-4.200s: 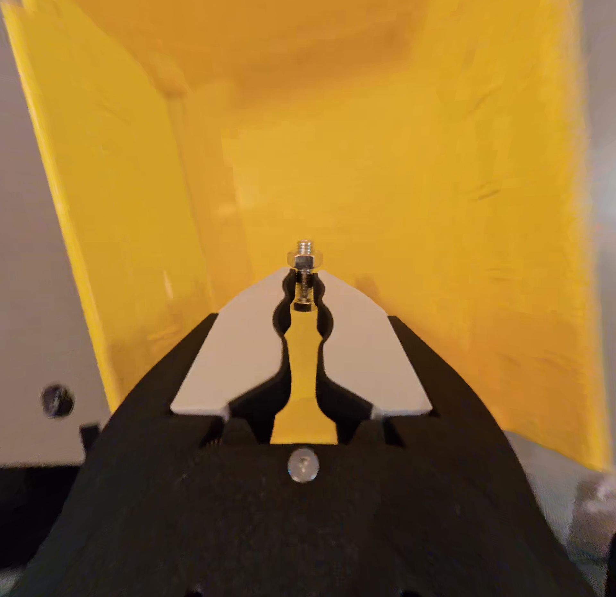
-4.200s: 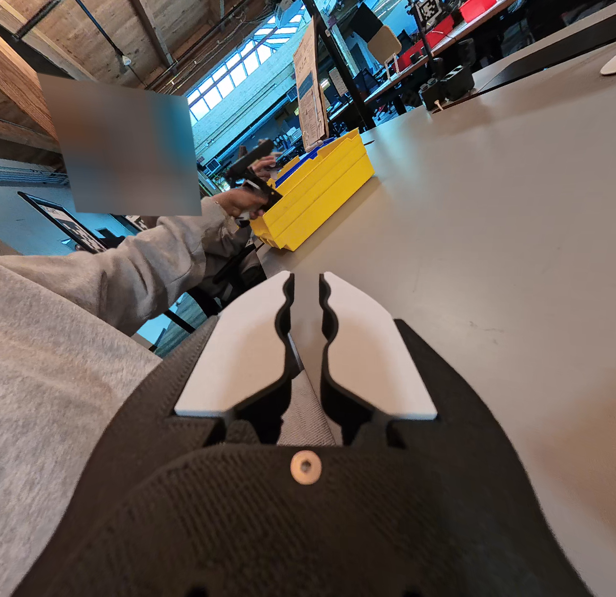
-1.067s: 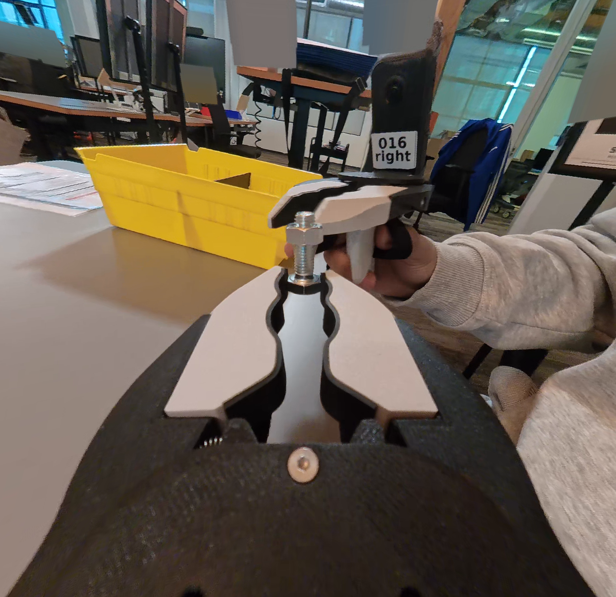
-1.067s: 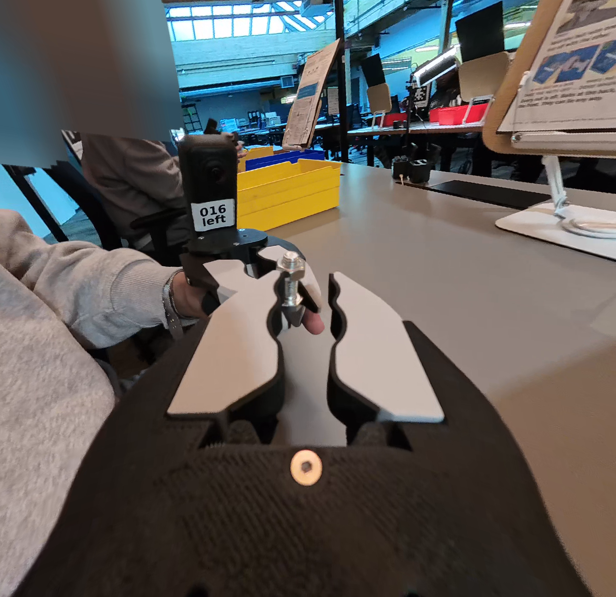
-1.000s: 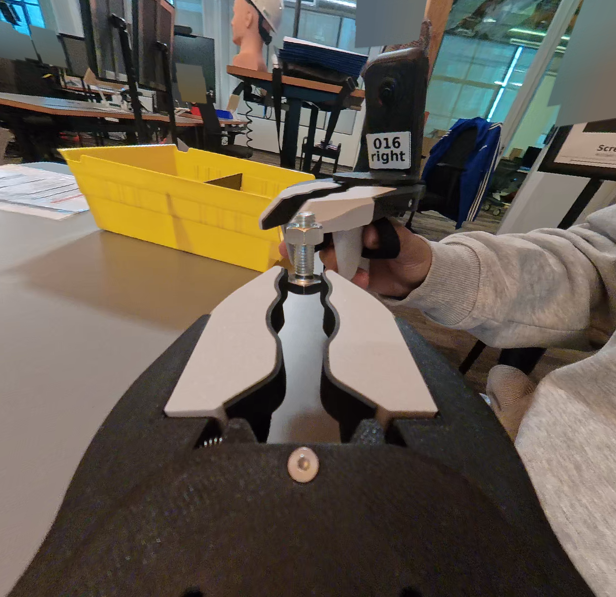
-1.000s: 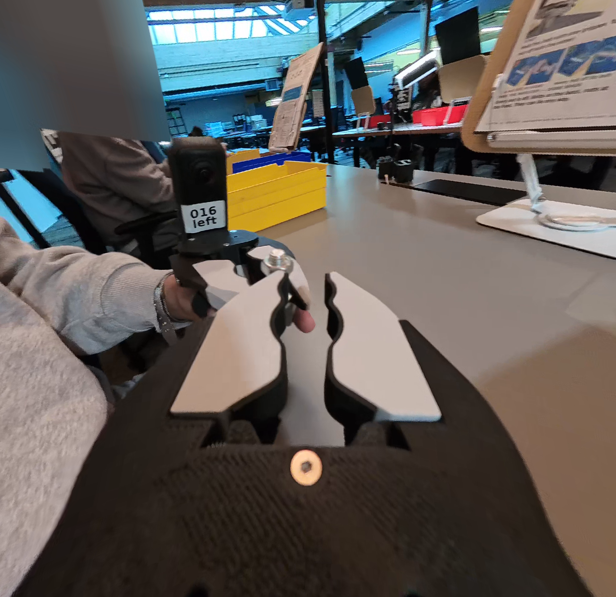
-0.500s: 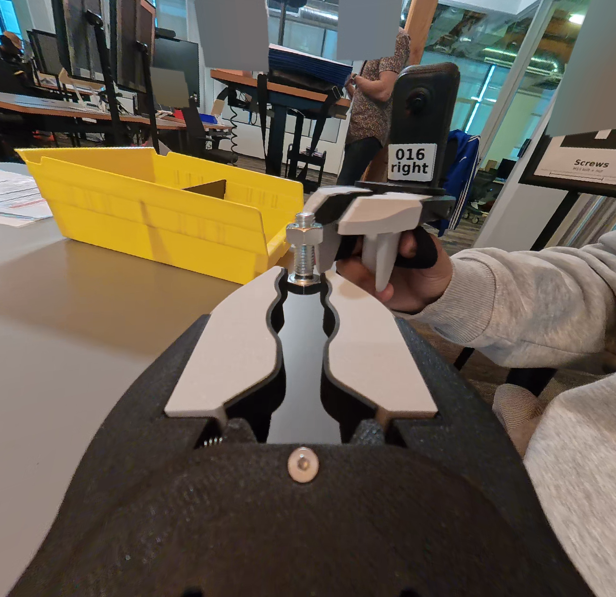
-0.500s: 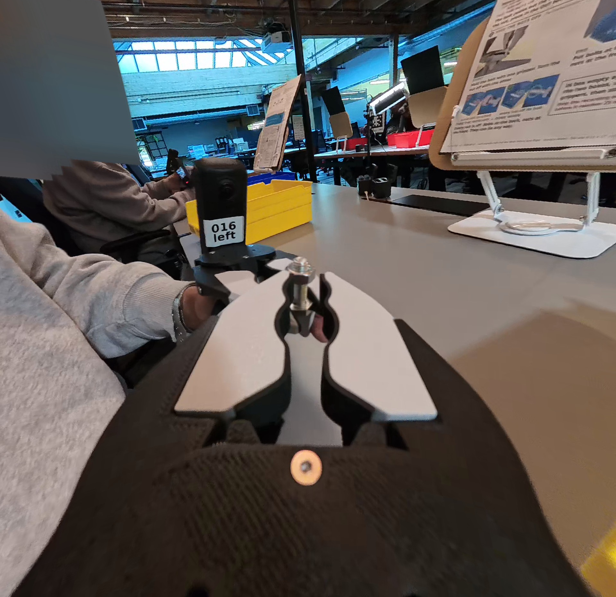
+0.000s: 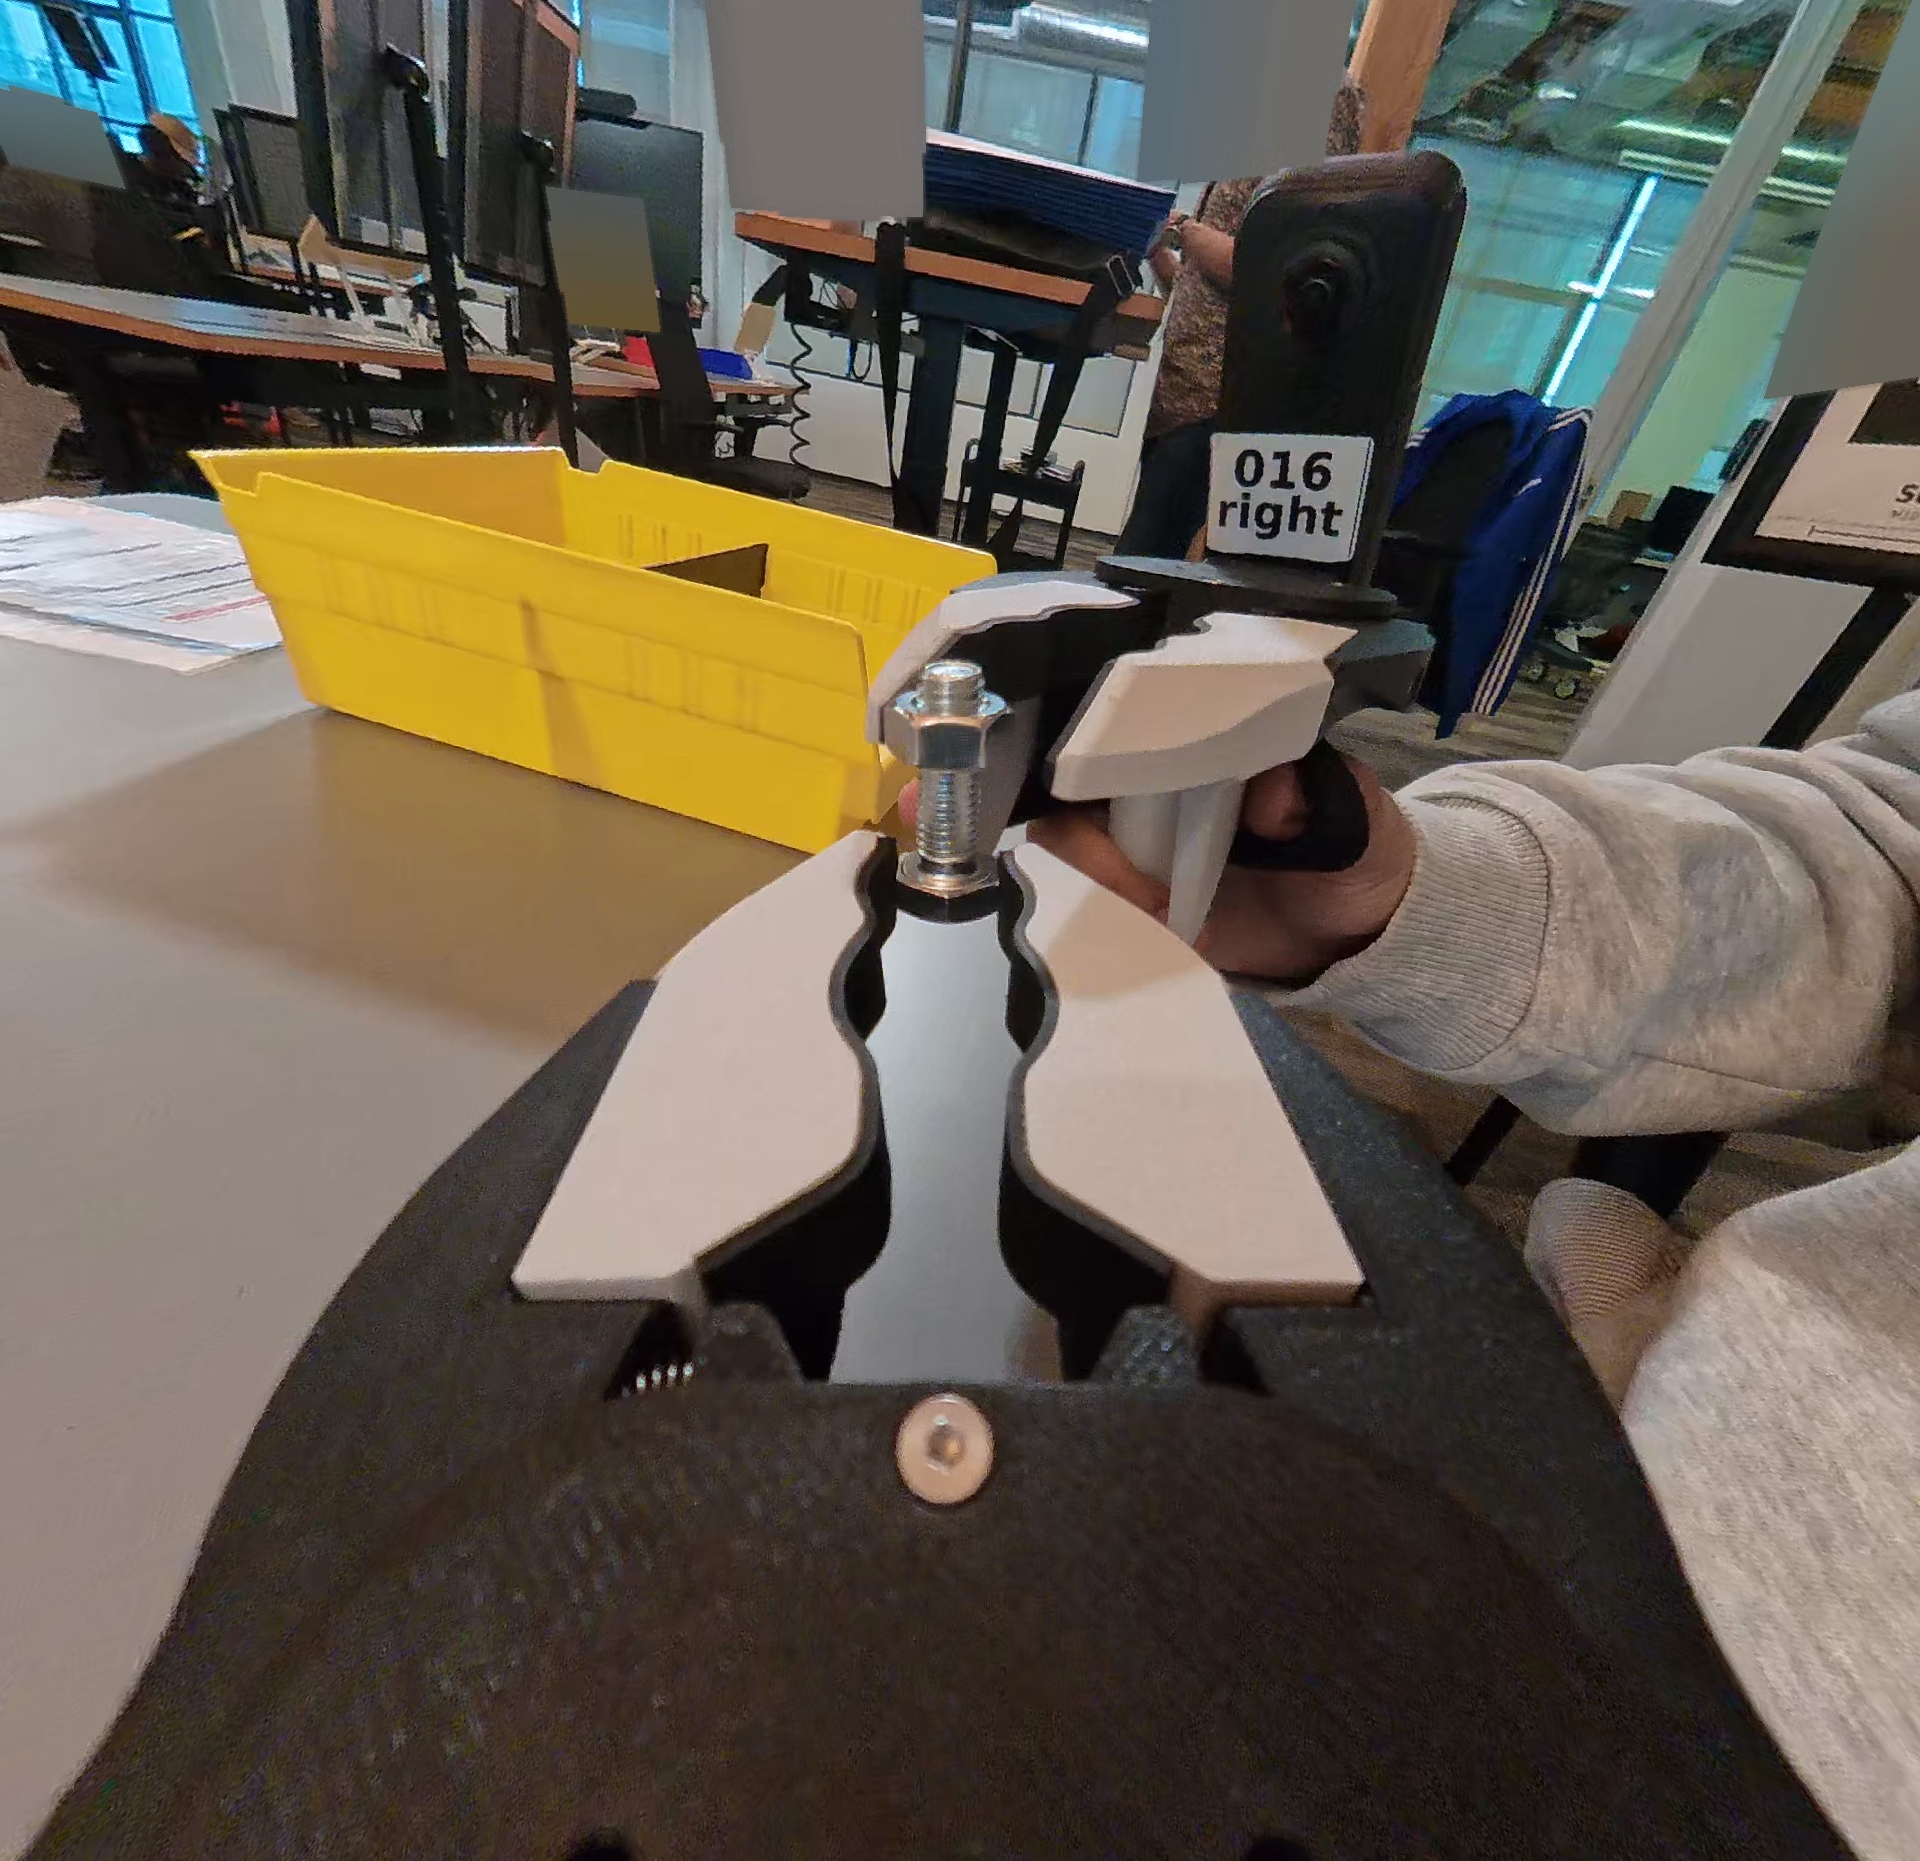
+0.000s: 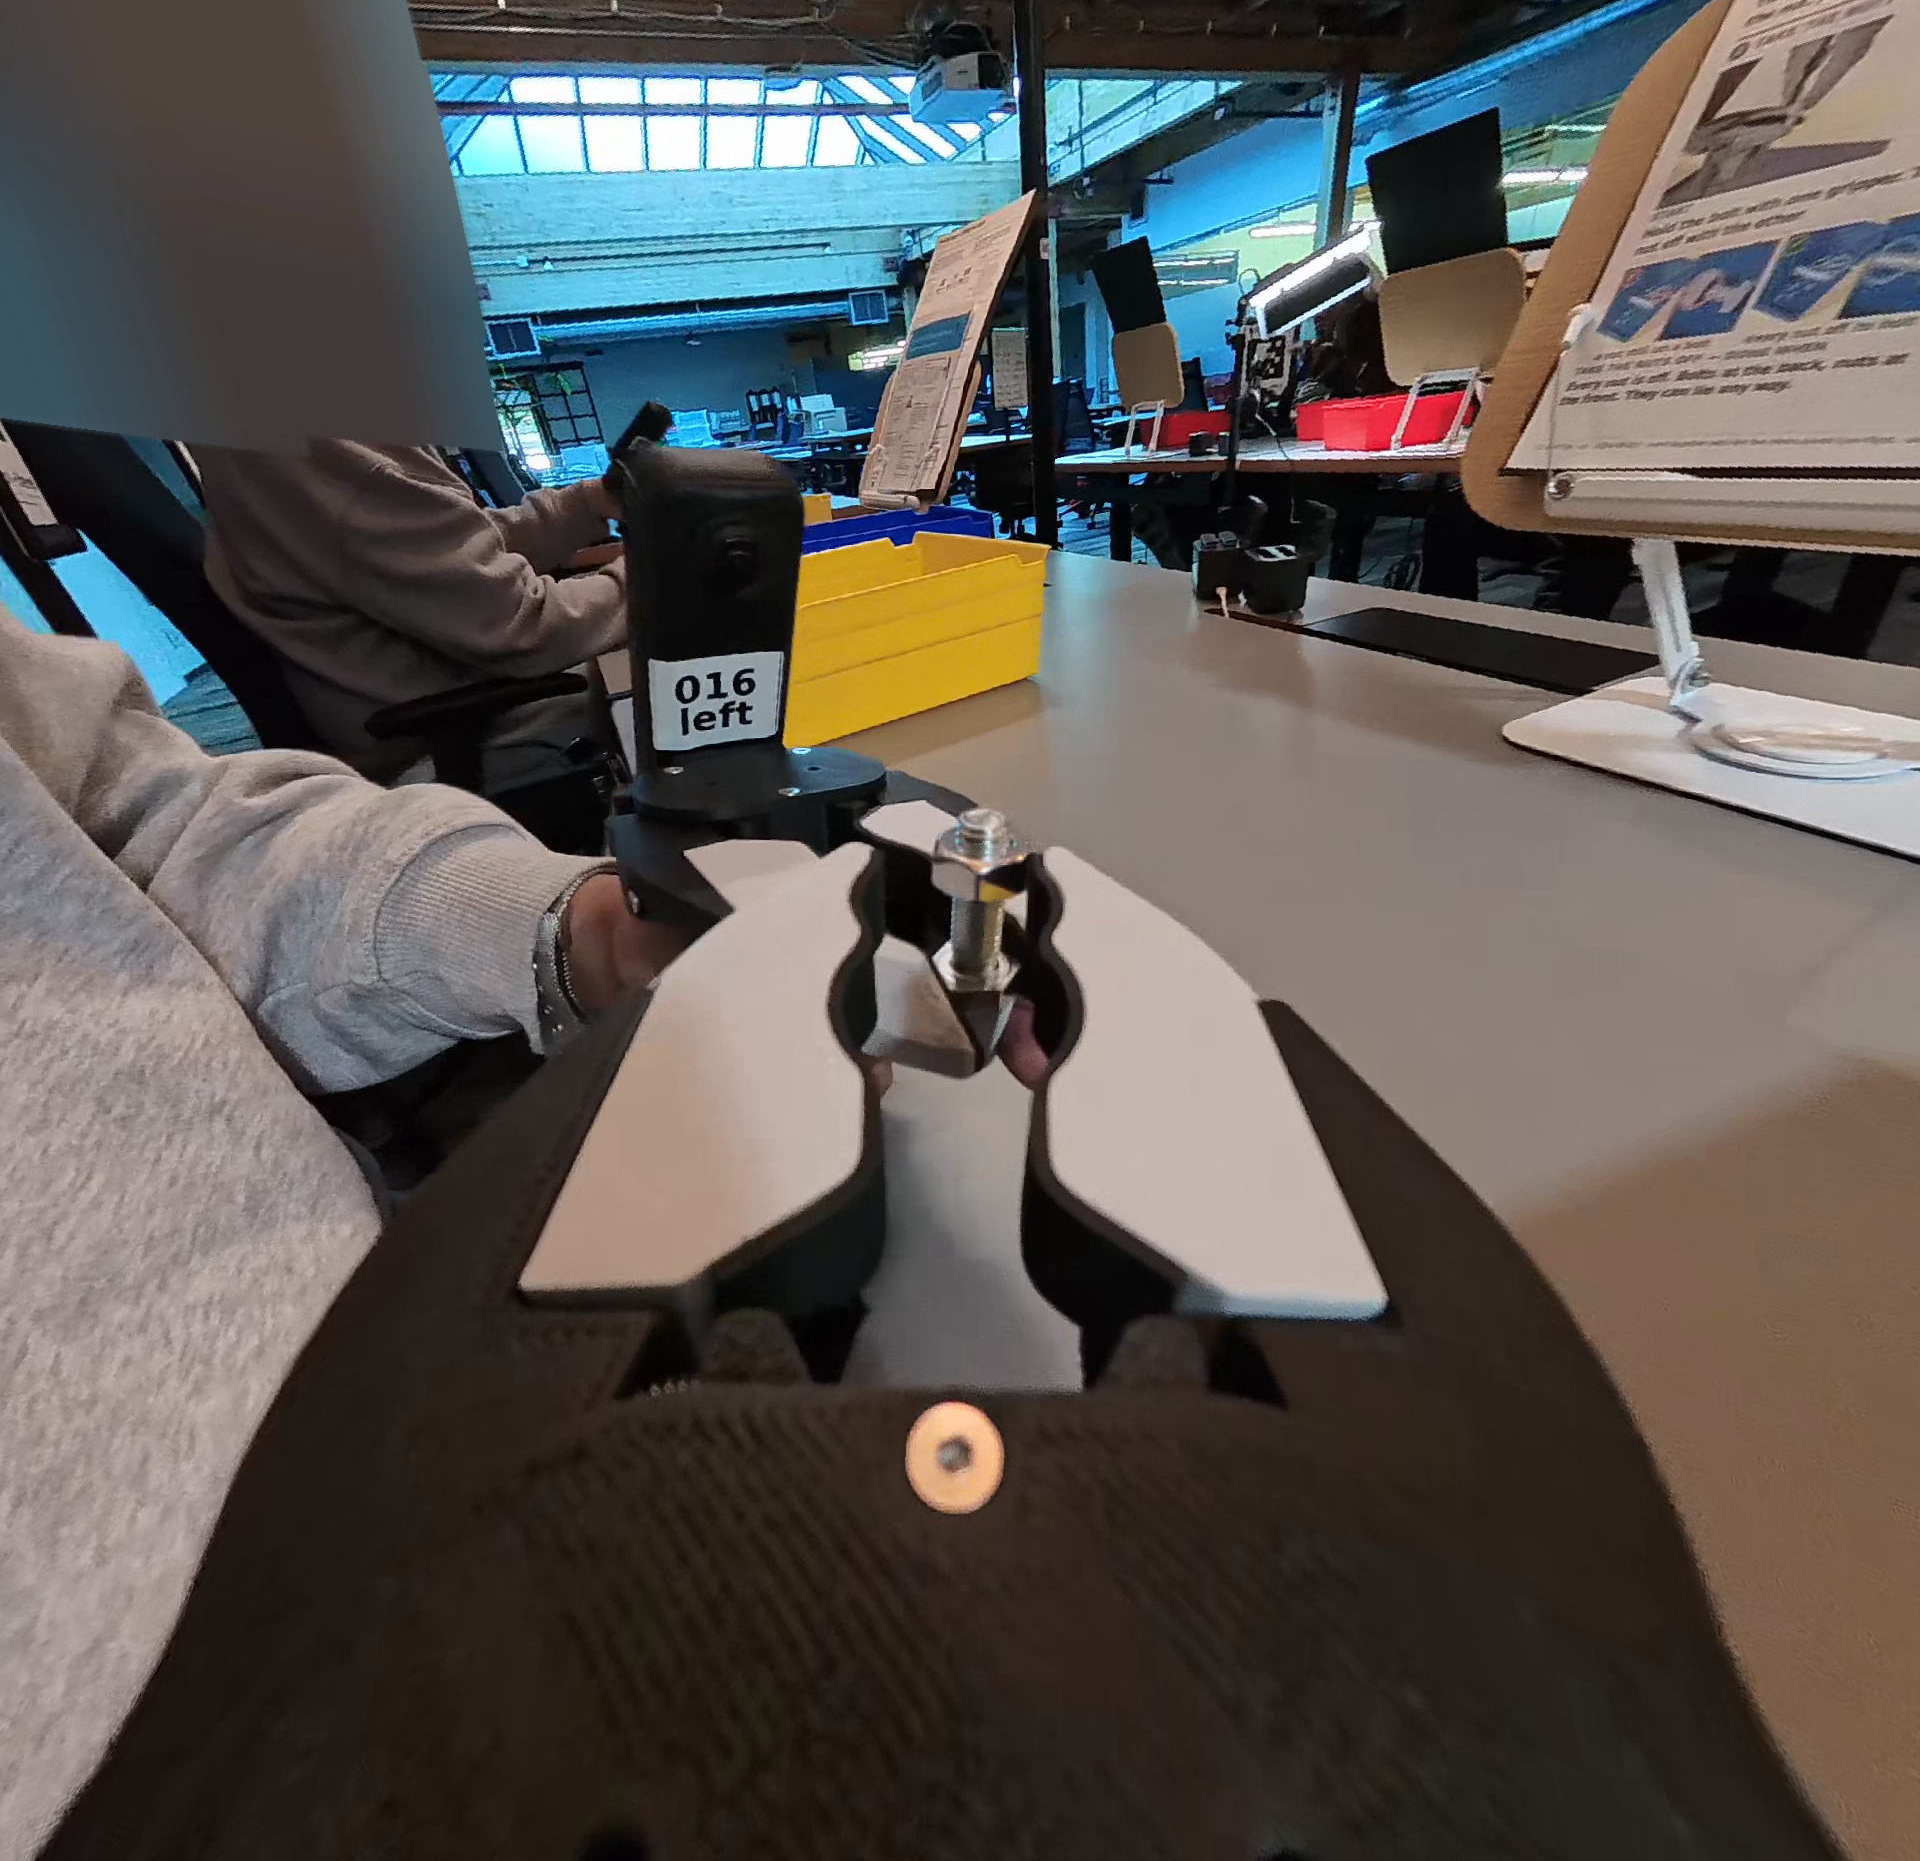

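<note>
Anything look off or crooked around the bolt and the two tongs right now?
Nothing stands out. The bolt stands upright, head clamped in the left tongs, nut near its top. The right tongs flank the nut, contact unclear. The yellow bin sits flat on the table.

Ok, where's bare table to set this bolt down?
Bare table lies left of the left gripper, before the yellow bin, and, in the right wrist view, between stacked yellow bins and the white stand base. Crowded: the bolt, with the right gripper at its nut.
</note>
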